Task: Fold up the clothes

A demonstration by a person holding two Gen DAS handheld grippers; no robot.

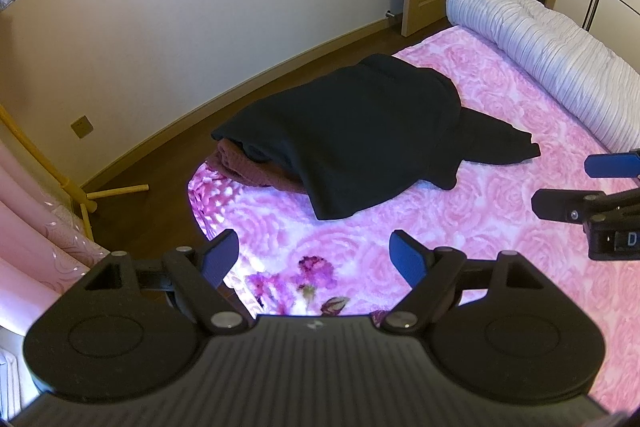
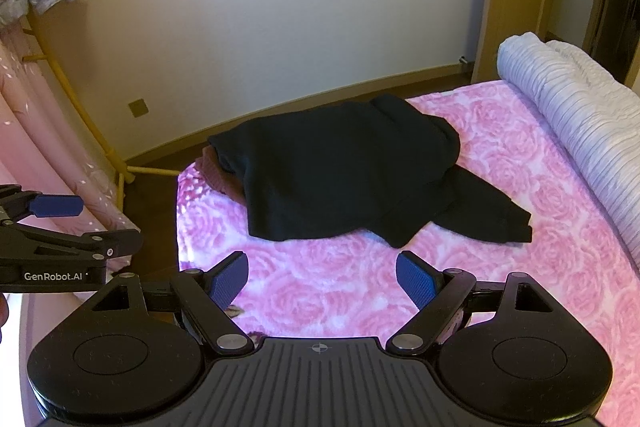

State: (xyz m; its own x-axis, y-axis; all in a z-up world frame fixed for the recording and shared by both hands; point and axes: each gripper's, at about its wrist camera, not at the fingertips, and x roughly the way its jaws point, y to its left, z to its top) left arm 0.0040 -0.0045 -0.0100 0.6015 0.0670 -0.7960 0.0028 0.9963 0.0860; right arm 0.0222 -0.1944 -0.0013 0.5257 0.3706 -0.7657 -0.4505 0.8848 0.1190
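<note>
Here a black garment [image 1: 352, 131] covers a brown garment [image 1: 248, 167].

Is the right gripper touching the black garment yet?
Apart. The right wrist view shows the right gripper open over bare pink bedspread, with a strip of bedspread between its fingertips and the black garment.

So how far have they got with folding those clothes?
Barely started, it seems. The black garment lies unfolded, one sleeve splayed, over a brownish-red piece on the pink bedspread. Both the left gripper and the right gripper hang open and empty. All folding remains.
</note>
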